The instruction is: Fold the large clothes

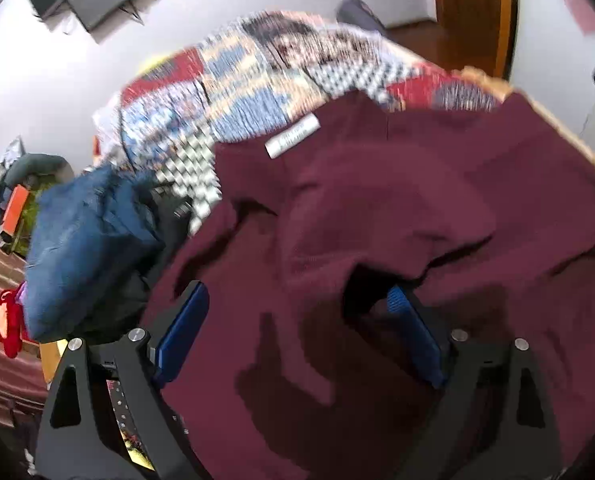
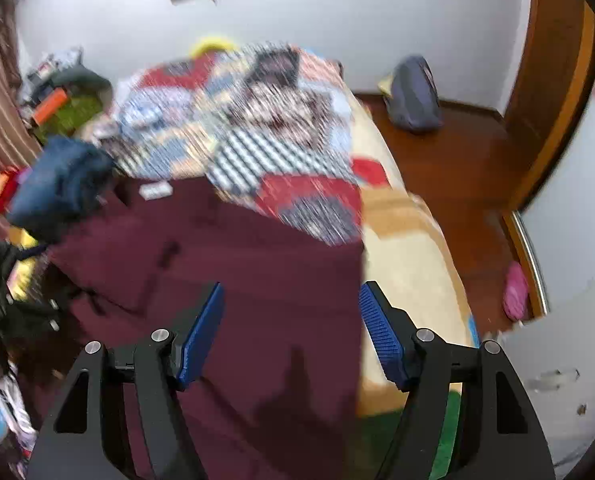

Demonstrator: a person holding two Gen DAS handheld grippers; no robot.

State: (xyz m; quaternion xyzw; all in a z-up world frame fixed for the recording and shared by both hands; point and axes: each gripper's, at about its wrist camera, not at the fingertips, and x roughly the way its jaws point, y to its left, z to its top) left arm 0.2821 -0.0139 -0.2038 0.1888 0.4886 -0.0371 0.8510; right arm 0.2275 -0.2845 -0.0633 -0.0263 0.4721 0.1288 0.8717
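Note:
A large maroon garment (image 1: 417, 200) is spread over the bed, rumpled, with a white label (image 1: 293, 136) near its far edge. My left gripper (image 1: 297, 304) hovers over it with its jaws wide apart; a raised fold of the cloth covers the tip of the right finger (image 1: 413, 332). In the right wrist view the same garment (image 2: 257, 248) lies flatter, with a straight right edge. My right gripper (image 2: 289, 300) stands open above that edge, its pads apart and nothing pinched between them. Both views are motion-blurred.
A patchwork quilt (image 2: 257, 120) covers the bed beyond the garment. A stack of blue clothes (image 1: 89, 240) sits at the garment's left. A grey backpack (image 2: 413, 96) and a pink item (image 2: 515, 292) lie on the wooden floor at right, near a door.

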